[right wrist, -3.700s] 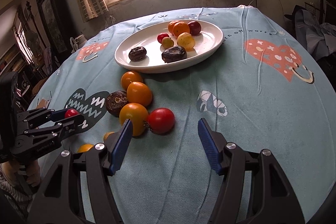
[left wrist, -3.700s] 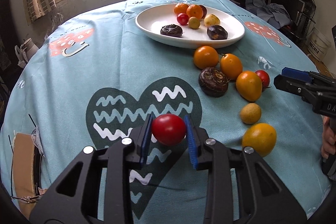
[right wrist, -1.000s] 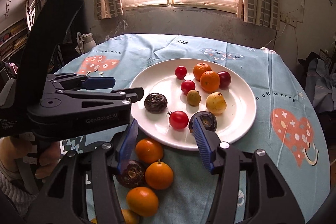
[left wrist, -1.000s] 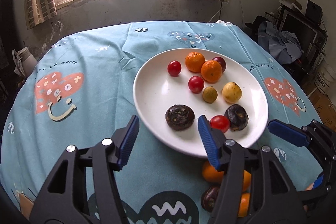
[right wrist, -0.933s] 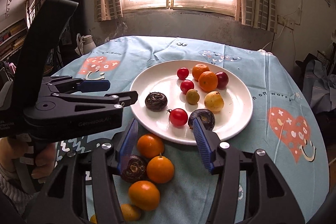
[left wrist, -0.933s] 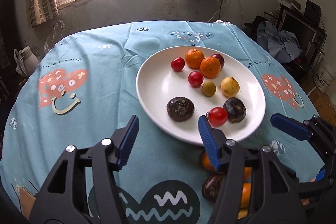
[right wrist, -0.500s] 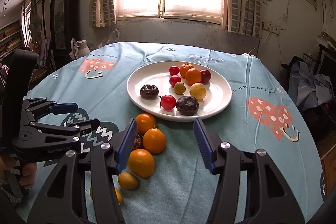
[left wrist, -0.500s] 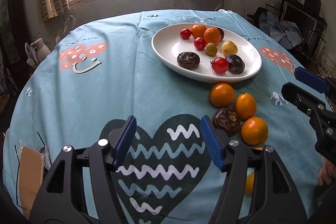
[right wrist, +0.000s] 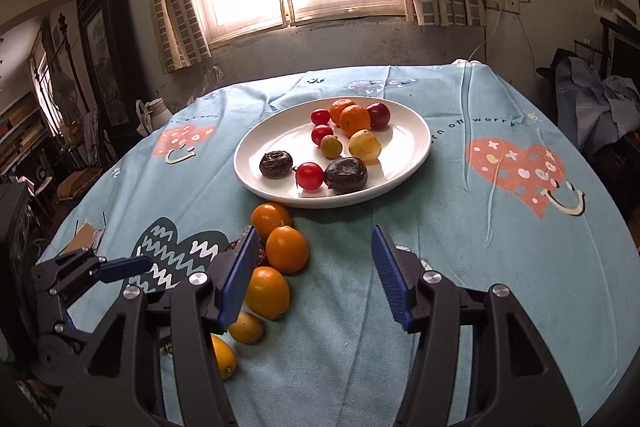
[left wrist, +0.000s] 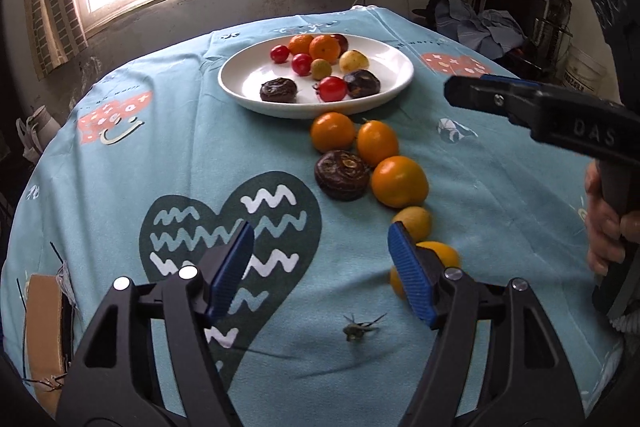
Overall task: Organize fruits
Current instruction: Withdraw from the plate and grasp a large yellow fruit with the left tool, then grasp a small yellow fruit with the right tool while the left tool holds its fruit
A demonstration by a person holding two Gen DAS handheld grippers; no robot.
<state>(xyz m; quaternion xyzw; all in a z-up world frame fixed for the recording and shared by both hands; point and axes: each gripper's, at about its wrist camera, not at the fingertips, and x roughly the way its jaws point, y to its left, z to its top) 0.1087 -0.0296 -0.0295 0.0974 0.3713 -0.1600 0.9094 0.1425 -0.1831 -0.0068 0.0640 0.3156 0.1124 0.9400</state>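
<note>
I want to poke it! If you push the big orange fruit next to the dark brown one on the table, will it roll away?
Probably a little. The orange fruit looks smooth and rounded, so a push should start it rolling. It is egg-shaped rather than round, so it may wobble sideways. The dark brown fruit sits right against it and would likely stop it on that side.

You can read "DAS" on your right gripper (left wrist: pixel 472 93) | "n off worry" on the tablecloth (right wrist: pixel 476 125)
</note>
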